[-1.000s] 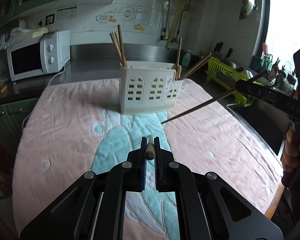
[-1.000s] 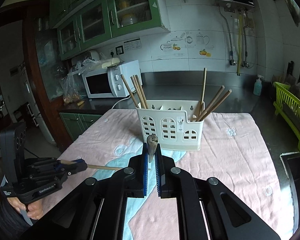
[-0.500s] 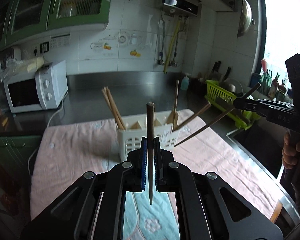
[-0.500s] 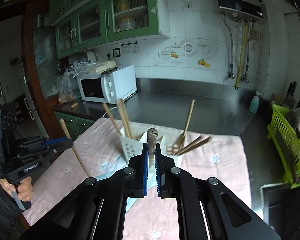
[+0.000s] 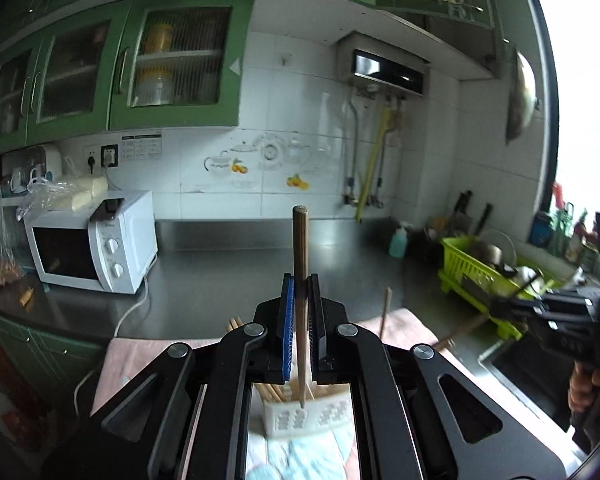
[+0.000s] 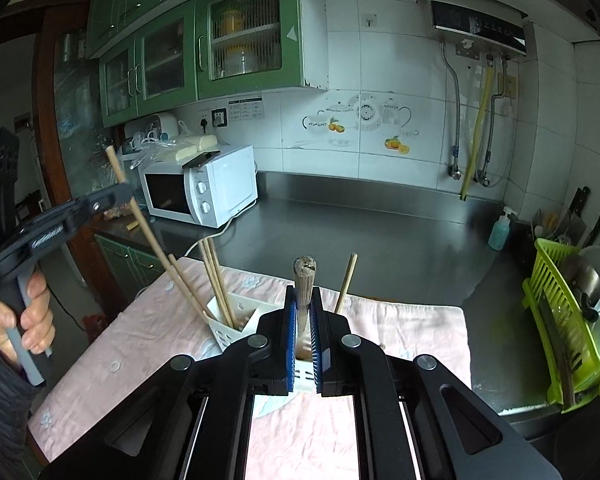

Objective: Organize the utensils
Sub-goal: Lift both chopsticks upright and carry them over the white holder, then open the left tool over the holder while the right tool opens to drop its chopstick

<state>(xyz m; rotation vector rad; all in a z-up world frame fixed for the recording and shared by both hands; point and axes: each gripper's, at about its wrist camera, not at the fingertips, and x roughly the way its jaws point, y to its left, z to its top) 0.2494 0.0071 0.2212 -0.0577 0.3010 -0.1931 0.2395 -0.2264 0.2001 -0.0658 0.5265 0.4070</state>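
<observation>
Both grippers clamped on 1 chopstick each: left gripper (image 5: 300,300) over white holder (image 5: 308,416), right gripper (image 6: 303,320). Several chopsticks (image 6: 216,280) already stowed; 2 left.

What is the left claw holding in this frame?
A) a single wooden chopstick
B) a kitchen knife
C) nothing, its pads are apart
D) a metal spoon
A: the left claw is clamped on one wooden chopstick, standing upright with its tip pointing down at the white utensil holder.
</observation>
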